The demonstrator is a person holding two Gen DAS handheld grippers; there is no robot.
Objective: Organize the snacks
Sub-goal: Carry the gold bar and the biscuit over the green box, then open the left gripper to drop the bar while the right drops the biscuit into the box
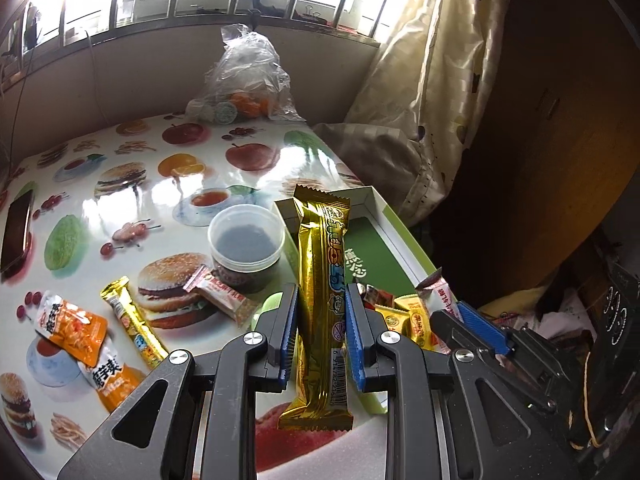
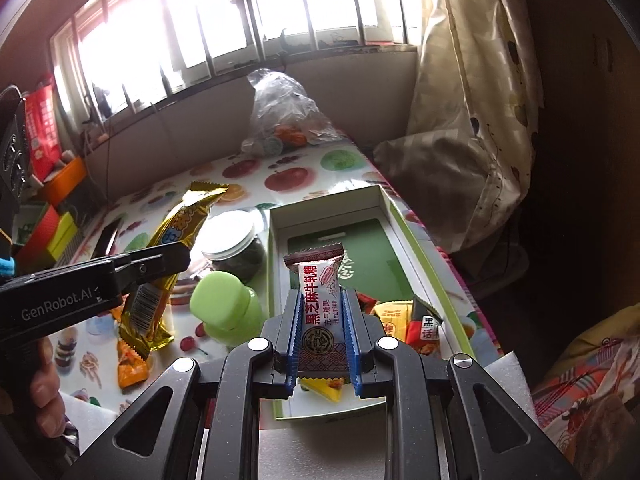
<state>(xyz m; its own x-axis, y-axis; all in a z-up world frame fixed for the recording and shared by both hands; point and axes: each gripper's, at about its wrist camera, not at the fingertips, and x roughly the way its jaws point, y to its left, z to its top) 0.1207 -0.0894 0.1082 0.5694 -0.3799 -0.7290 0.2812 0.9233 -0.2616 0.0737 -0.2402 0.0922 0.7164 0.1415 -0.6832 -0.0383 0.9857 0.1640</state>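
a glossy food-print table [image 1: 120,184] under a barred window, both claws loaded over the snack box.

the left gripper [image 1: 322,336] is clamped on a gold wafer bar [image 1: 320,280], held upright; the right gripper [image 2: 322,344] pinches a sesame nougat candy [image 2: 318,304] above the open box [image 2: 404,224]. likely both are lifted clear of its rim for dropping in. few snacks fill its near end; the far end looks free.

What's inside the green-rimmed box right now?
The box holds a green card on its floor and several small wrapped snacks at the near end. The right gripper hides part of them.
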